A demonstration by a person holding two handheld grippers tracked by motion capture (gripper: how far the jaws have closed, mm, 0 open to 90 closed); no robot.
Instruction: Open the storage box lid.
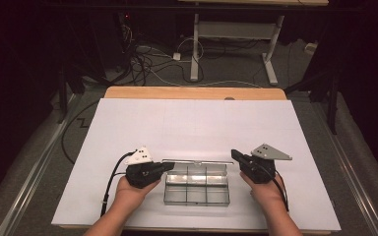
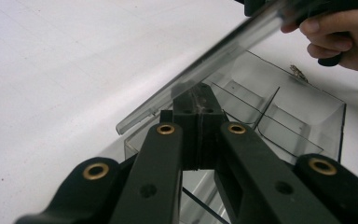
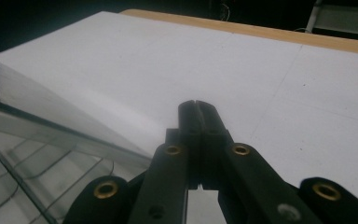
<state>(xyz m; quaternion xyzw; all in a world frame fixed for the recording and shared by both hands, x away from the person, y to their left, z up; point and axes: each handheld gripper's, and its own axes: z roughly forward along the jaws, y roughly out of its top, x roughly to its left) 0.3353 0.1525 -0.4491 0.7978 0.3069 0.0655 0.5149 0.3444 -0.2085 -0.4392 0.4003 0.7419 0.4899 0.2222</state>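
**Clear compartment box, lid raised, both tongs at its flanks**

Item: clear plastic organiser box (image 1: 197, 189) with six compartments, lower centre of the high view, resting on the white sheet-covered counter (image 1: 192, 125). Its transparent hinged lid (image 1: 197, 162) stands up along the far edge; in the left gripper view it (image 2: 205, 65) runs as a slanted strip from centre left to upper right.

Left tongs (image 1: 170, 166): clenched, pads pressed together with nothing between them, tip just under the lid's edge at the box's left end; whether it touches cannot be told. In the left gripper view the tongs (image 2: 199, 100) sit at centre, over the near compartments.

Right tongs (image 1: 234, 155): likewise clenched and empty, just beside the lid's right end. In the right gripper view the tongs (image 3: 198, 109) point across bare counter, the box (image 3: 51, 158) at lower left.

Handling note: the step appears to be swinging the lid. Best done by pushing both ends evenly with the closed tips, kept low on the lid's edge, so the hinge does not twist and the light box does not slide across the sheet.
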